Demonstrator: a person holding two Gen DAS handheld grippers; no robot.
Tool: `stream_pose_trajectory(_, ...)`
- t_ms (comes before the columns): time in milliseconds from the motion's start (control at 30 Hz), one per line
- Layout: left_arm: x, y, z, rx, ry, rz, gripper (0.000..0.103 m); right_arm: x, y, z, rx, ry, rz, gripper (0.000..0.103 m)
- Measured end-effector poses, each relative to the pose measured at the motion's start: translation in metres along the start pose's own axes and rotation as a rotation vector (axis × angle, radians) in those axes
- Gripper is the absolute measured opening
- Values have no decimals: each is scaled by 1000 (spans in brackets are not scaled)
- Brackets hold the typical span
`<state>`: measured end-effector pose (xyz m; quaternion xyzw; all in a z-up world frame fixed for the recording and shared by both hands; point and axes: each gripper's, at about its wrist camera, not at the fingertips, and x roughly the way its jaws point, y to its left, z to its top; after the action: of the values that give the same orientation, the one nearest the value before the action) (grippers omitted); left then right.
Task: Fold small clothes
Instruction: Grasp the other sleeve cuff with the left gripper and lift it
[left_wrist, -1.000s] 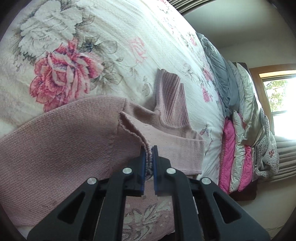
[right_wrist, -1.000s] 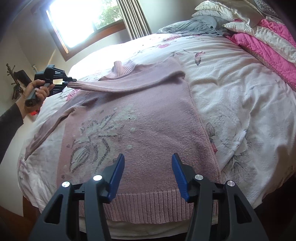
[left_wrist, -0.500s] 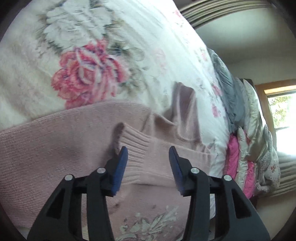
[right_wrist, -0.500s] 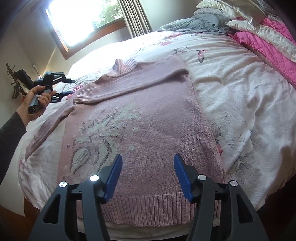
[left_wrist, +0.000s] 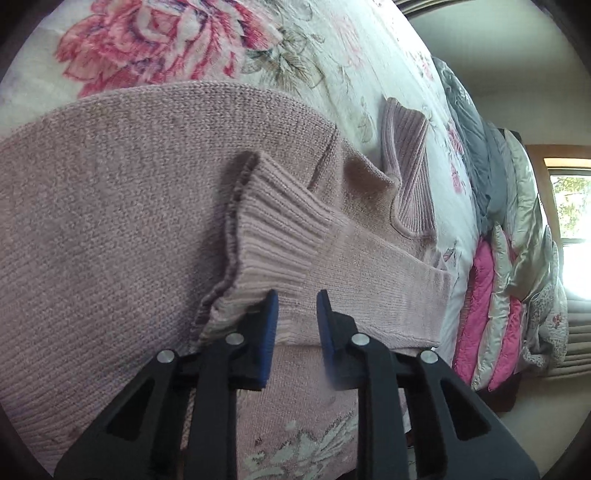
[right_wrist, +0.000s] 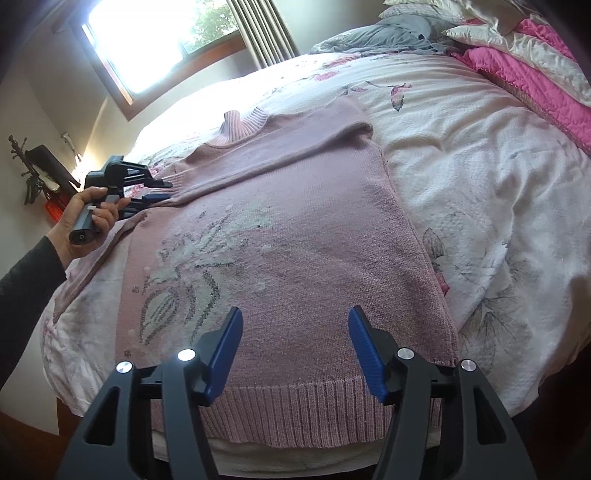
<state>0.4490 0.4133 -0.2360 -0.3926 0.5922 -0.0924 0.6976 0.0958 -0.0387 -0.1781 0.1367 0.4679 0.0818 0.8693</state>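
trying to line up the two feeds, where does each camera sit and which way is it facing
Left wrist: sits on the left tongs, low over the pink sweater, facing its folded-over sleeve cuff and the pillows.
Right wrist: on the right tongs at the hem, facing the window; a hand shows.
Shared: sweater, collar, floral bedspread.

A pink knit sweater (right_wrist: 295, 229) lies flat, front up, on the bed. One sleeve (left_wrist: 332, 266) is folded across its chest.

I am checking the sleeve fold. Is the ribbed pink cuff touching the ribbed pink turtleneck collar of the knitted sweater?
Apart. The left wrist view shows the plain knit shoulder lying between the cuff and the collar.
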Motion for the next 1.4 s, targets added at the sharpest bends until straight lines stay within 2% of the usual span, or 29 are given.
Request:
stream_pose_trajectory(67,-25,1,-8,3,-56,-16,39,-4,2,1,-3,-11,10,60)
stream_pose_trajectory(100,-40,2,-14,5,-100,-36,54,-7,4,1,-7,-20,15,61)
stream_pose_trajectory(133,-59,8,-22,5,-144,-58,64,-10,7,0,-11,-27,21,62)
stream_pose_trajectory(267,-131,58,-64,-59,-273,-146,71,-21,17,-7,-41,-41,47,65)
stream_pose_trajectory(333,-169,103,-95,-136,-357,-172,75,-24,21,-12,-50,-41,61,66)
stream_pose_trajectory(400,-205,158,-133,-242,-442,-232,76,-24,23,-17,-50,-32,77,67)
stream_pose_trajectory(500,-252,235,-186,-390,-576,-212,76,-20,29,-24,-62,3,99,67)
stream_pose_trajectory(567,-276,278,-209,-483,-637,-200,76,-18,36,-27,-84,15,108,67)
stream_pose_trajectory(633,-293,307,-220,-541,-683,-235,73,-21,46,-28,-107,6,114,67)
stream_pose_trajectory(700,-306,323,-219,-576,-710,-230,73,-26,52,-27,-111,-8,118,69)
stream_pose_trajectory(800,-320,334,-212,-603,-750,-186,73,-31,57,-27,-110,-19,115,71)
stream_pose_trajectory(867,-323,340,-206,-615,-754,-185,68,-34,59,-27,-117,-22,104,71)
stream_pose_trajectory(900,-323,340,-204,-615,-750,-169,56,-34,59,-28,-119,-21,97,71)
stream_pose_trajectory(933,-324,339,-203,-609,-744,-148,37,-34,59,-28,-118,-19,90,71)
stream_pose_trajectory(967,-325,339,-202,-605,-737,-140,29,-33,58,-28,-116,-15,84,71)
stream_pose_trajectory(1000,-325,341,-201,-605,-732,-146,17,-32,57,-29,-111,-9,79,71)
stream_pose_trajectory(1100,-330,339,-203,-603,-741,-153,14,-29,56,-28,-106,5,78,71)
stream_pose_trajectory(1200,-346,314,-192,-526,-749,-162,9,-31,60,-25,-121,-8,86,71)
stream_pose_trajectory(1300,-368,260,-173,-393,-777,-182,8,-34,63,-19,-132,-24,91,71)
stream_pose_trajectory(1400,-379,183,-158,-235,-787,-210,8,-33,60,-10,-127,-25,88,71)
